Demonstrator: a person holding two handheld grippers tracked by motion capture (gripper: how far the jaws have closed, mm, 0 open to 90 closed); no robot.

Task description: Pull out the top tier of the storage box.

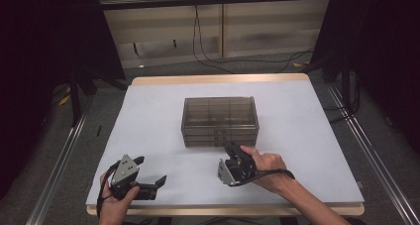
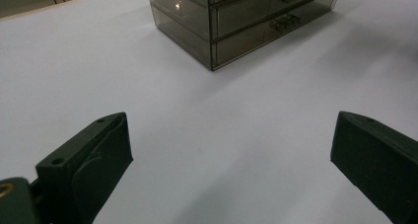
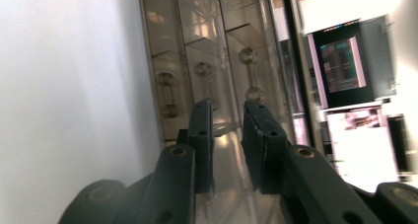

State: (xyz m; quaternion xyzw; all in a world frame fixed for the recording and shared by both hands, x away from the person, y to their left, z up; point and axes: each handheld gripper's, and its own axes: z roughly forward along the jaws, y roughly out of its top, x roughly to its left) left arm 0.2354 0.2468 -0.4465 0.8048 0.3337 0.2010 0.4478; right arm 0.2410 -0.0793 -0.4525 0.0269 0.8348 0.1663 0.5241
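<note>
Two grippers work over the white table (image 1: pixel 148 116), and we take them from left to right. At the near left corner we see the left hand (image 1: pixel 115 205) holding the left gripper (image 1: pixel 151 173), which rests low by the table's front edge. Its jaws stand wide apart and hold nothing; in the left gripper view (image 2: pixel 226 155) bare white surface lies between them. The drawer box (image 1: pixel 220 121), a smoky see-through chest of stacked drawers, sits near the middle of the table, well apart from this gripper, ahead of it and to its right. In the left gripper view the box (image 2: pixel 236 17) stands beyond the open jaws, one corner turned toward us, with small handles (image 2: pixel 283 20) showing on its drawer fronts.

Further right, the right hand (image 1: pixel 267 168) brings the right gripper (image 1: pixel 232 148) up to the box's near face, its tip just at the lower drawers. In the right gripper view (image 3: pixel 226 110) the picture is turned on its side: the jaws are drawn close, with only a narrow gap between them, and they reach toward the drawer fronts, where rounded handles (image 3: pixel 249 73) sit just past the jaw tips. We cannot tell whether the jaws touch or pinch a handle. A cable (image 1: pixel 277 173) trails from this gripper across the wrist. Beyond the box in that view, lit screens (image 3: pixel 342 61) glow in the background.
</note>
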